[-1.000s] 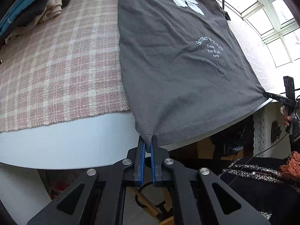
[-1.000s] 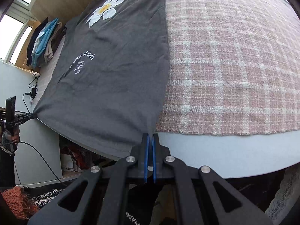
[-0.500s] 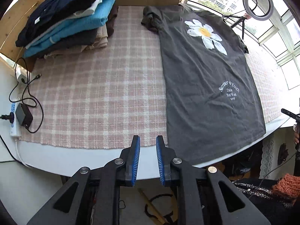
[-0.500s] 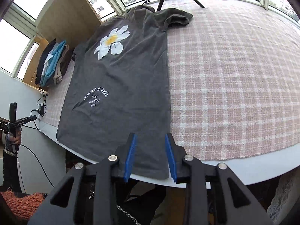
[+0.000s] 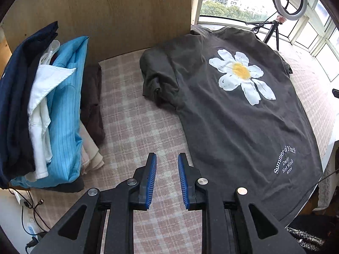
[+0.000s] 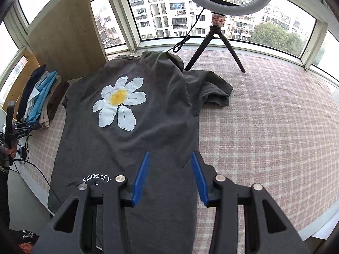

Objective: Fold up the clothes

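At the far left, a stack of folded clothes (image 5: 50, 110) in navy, white, bright blue, beige and brown lies on the checked pink cloth (image 5: 135, 127) that covers the surface, pressed against a wooden panel (image 5: 118, 10); no bin or basket shows in either view, so the stack simply sits on the cloth. Below it, over the surface edge, a power strip with cables (image 5: 27, 211) hangs beside the white wall. The left hand-held gripper (image 5: 167, 158) hovers above bare checked cloth, its blue-padded jaws apart and gripping nothing, pointing toward the gap between the stack and the garment. Just to its right lies the dark grey T-shirt (image 5: 233, 127), spread flat with its printed side up: a white daisy with a yellow centre (image 5: 240, 74) high on the body and white lettering (image 5: 285, 159) near the hem, which reaches the front edge of the surface. Its left sleeve (image 5: 159, 80) is bunched and creased, well apart from the stack. The right hand-held gripper (image 6: 169, 158) hangs over the lower part of the shirt near its right side edge, jaws wide apart and empty, the fabric showing between them. Farther right, the other sleeve (image 6: 214, 89) lies crumpled on the cloth, and behind it a ring light on a small tripod (image 6: 218, 27) stands before the windows.
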The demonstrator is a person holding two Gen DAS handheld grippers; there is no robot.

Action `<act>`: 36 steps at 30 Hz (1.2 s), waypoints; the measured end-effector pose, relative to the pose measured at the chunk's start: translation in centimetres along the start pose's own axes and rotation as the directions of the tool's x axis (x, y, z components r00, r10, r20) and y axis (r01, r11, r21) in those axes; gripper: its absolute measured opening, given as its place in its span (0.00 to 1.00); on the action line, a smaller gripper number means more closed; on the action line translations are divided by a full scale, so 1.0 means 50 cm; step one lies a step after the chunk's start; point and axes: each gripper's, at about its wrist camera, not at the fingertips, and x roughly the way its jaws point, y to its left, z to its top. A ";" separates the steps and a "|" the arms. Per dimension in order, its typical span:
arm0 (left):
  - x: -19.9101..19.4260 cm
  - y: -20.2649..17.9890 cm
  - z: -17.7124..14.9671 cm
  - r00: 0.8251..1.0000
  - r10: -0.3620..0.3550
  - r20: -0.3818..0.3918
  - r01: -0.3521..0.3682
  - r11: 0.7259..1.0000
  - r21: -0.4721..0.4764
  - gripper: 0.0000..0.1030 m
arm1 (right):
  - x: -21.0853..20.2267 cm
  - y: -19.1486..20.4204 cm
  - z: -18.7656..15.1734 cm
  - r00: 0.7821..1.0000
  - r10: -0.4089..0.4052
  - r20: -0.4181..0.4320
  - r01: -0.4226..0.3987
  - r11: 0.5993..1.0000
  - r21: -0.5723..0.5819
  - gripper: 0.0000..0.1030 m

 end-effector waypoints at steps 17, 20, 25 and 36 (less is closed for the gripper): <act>0.195 0.059 0.298 1.000 0.022 0.010 -0.020 0.992 -0.121 0.37 | 0.331 -0.280 0.252 0.998 -0.052 -0.032 0.058 0.968 0.245 0.55; 0.235 0.063 0.328 1.000 0.027 -0.015 -0.029 0.991 -0.134 0.38 | 0.396 -0.317 0.264 0.997 -0.044 -0.069 0.061 0.960 0.274 0.55; 0.276 0.049 0.339 0.998 0.056 -0.039 -0.060 0.993 -0.103 0.38 | 0.436 -0.310 0.259 0.998 0.025 -0.049 -0.013 0.970 0.243 0.58; 0.302 0.039 0.324 0.994 0.078 -0.070 -0.083 0.994 -0.066 0.37 | 0.236 -0.261 0.253 0.963 -0.212 0.167 0.200 0.976 0.084 0.07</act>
